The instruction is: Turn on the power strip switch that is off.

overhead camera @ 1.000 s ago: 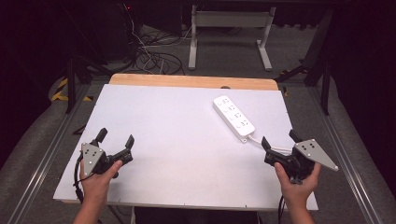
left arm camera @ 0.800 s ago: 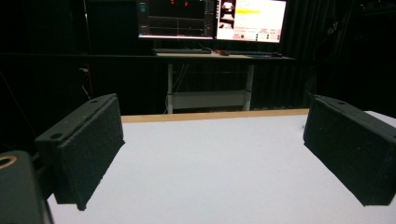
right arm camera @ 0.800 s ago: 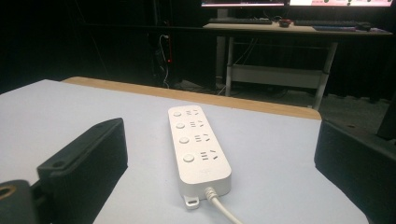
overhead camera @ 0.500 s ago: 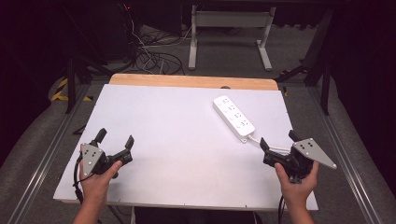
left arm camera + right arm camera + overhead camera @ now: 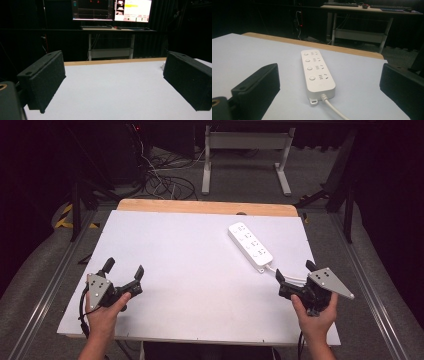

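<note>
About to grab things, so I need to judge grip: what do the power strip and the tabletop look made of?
Power strip: looks like hard white plastic, smooth and slightly glossy, with moulded buttons. Tabletop: matte white sheet, likely laminate or painted board; a bare wood-coloured strip shows along its far edge.

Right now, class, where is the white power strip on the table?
In the high view the power strip lies on the table's far right part, angled, its cord end nearest the right tongs, whose view shows it straight ahead.

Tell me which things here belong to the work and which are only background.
Work: white power strip with its cord, on the table; left gripper and right gripper, both open.
Background: monitors, floor cables, far desk.
</note>
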Tool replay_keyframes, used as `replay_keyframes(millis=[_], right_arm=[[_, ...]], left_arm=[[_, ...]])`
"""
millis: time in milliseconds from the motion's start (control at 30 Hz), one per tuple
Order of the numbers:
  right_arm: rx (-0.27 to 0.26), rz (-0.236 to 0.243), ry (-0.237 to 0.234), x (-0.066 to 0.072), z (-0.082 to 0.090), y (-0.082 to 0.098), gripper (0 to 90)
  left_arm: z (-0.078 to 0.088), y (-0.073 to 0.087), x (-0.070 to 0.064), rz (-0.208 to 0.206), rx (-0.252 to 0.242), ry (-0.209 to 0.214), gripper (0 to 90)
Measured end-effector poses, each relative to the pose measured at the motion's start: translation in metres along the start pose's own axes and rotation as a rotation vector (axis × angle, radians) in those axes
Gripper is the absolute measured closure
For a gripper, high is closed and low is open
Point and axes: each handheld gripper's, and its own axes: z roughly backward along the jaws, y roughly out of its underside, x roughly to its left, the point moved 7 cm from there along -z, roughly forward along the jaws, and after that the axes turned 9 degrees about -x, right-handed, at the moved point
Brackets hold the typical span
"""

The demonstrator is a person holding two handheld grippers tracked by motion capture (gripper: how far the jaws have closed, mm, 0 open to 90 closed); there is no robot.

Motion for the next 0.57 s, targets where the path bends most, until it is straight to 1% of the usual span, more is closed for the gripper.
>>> replay_keyframes(millis=[67, 367, 500, 567], right_arm=[[0.005, 0.001, 0.004, -0.0004, -0.0008, 0.0007, 3.8], [0.013, 0.001, 0.000, -0.0002, -0.0022, 0.0019, 3.8], [0.019, 0.005, -0.001, 0.0007, -0.0045, 0.0027, 4.2], [0.021, 0.004, -0.005, 0.0010, -0.0060, 0.0031, 4.3]], left_arm=[[0.0002, -0.0005, 0.0007, 0.005, -0.004, -0.002, 4.5], [0.0004, -0.0002, 0.0002, -0.001, -0.001, 0.001, 4.6], [0.0016, -0.0006, 0.0026, 0.003, -0.004, -0.008, 4.6], [0.0024, -0.0002, 0.0039, -0.003, -0.001, -0.011, 4.6]])
